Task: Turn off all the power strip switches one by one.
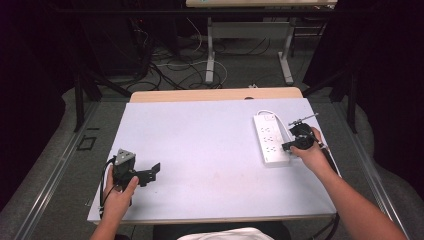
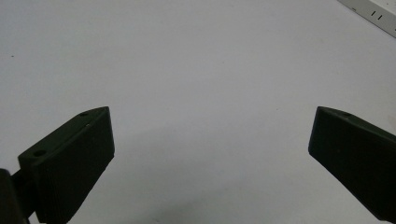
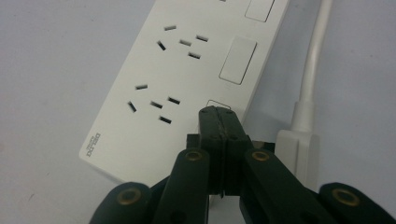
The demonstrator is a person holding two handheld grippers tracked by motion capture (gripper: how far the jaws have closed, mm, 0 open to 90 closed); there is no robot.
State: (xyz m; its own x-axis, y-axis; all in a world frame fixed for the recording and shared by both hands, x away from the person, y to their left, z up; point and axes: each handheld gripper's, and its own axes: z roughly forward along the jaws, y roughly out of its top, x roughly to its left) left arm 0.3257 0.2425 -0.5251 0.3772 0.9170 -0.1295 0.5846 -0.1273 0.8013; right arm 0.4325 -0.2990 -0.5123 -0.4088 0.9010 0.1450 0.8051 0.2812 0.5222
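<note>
Pale lavender-white sheeting covers the table (image 1: 210, 150) in front of you, with dark curtains at both sides and a tangle of cables on the floor beyond its far edge.

Your right gripper (image 3: 219, 116) has its jaws pressed flat together with nothing between them. Their joined tip is down on the white power strip (image 3: 187, 70), over the rocker switch nearest the strip's labelled end; the tip hides most of that switch, so whether it merely touches or presses it cannot be told. Two more switches run on ahead of the fingertips, and the socket slots lie just to the left of them in the right gripper view. Just right of the fingertips there sits the strip's white plug (image 3: 299, 149), resting on the sheet beside the strip, its cord (image 3: 314, 51) running away alongside the strip's edge. From the high view, your right hand (image 1: 312, 152) rests at the strip's near right corner.

Your left gripper (image 2: 210, 158) is released, jaws spread wide over bare sheet, nothing between them. The power strip lies well apart from these fingers, its corner just visible at the far upper right in the left gripper view. Your left hand (image 1: 120, 195) holds that gripper near the table's near left corner.
</note>
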